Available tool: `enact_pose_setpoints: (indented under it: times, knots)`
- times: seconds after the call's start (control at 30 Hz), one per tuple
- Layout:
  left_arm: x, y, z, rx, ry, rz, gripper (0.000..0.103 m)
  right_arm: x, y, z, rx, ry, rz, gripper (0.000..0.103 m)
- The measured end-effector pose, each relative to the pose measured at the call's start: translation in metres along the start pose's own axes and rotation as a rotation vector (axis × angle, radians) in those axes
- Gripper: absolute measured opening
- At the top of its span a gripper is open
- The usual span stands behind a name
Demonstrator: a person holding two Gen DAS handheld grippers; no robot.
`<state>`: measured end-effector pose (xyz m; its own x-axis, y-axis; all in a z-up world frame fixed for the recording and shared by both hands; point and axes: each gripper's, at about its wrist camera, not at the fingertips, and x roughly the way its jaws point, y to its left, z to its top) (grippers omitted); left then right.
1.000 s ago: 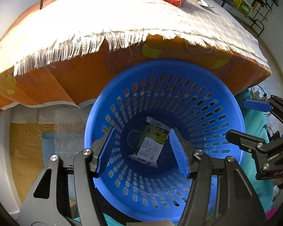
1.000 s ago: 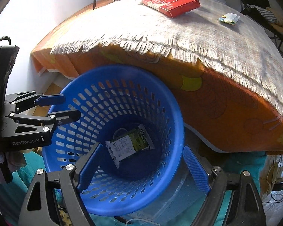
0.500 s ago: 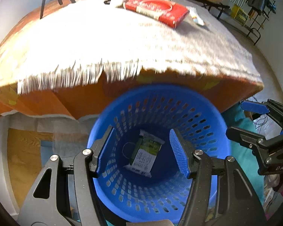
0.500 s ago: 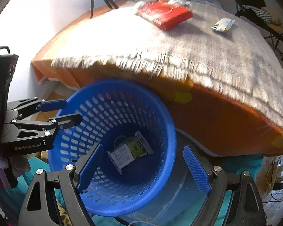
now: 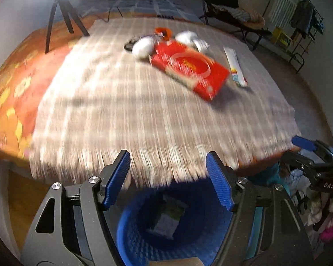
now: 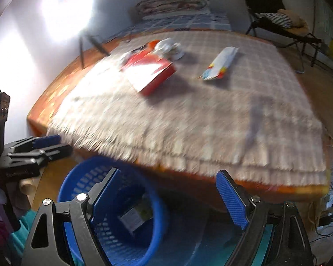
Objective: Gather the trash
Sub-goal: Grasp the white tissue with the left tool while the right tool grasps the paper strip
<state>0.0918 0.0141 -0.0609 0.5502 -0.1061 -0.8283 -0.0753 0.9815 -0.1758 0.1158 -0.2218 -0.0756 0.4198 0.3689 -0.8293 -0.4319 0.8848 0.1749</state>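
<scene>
green-and-white packet (image 5: 169, 219) lying at the bottom of the blue basket (image 5: 131, 239) by the bed's foot, red box (image 5: 189, 68) and striped wrapper (image 6: 219, 66) sitting on the fringed blanket (image 5: 122, 110), left gripper (image 5: 168, 184) jaws being opened with nothing between, right gripper (image 6: 169, 197) jaws being held wide apart, empty

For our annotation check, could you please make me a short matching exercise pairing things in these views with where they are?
Things:
1. green packet
2. red box
3. white striped wrapper
4. tripod

Places:
A. on the checked blanket, right of the red box
B. inside the blue basket
C. on the bed's far left corner
D. mid-blanket, beside crumpled white tissues

Pairs: 1-B, 2-D, 3-A, 4-C
</scene>
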Motion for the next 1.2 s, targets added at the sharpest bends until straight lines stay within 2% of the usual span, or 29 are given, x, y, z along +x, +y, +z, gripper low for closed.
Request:
enact_pose_setpoints:
  times: [0.17,0.27,0.6,0.93,1.03,1.2]
  knots:
    - [0.011,0.012,0.038,-0.019,-0.032,0.008,0.073,-0.003,-0.018,0.023,0.026,-0.028,-0.029,0.090]
    - [0.019,0.023,0.058,-0.046,-0.049,0.005,0.073,-0.003,-0.030,0.040,0.049,-0.058,-0.039,0.098]
    - [0.051,0.048,0.112,-0.131,-0.090,-0.040,0.073,0.016,-0.048,0.092,0.084,-0.090,-0.053,0.098]
    - [0.088,0.054,0.147,-0.159,-0.097,-0.038,0.073,0.053,-0.067,0.132,0.154,-0.072,-0.039,0.098]
    - [0.100,0.059,0.155,-0.168,-0.094,-0.035,0.068,0.065,-0.072,0.141,0.168,-0.068,-0.041,0.098]
    - [0.119,0.065,0.162,-0.180,-0.072,-0.040,0.066,0.088,-0.077,0.155,0.163,-0.051,-0.062,0.098]
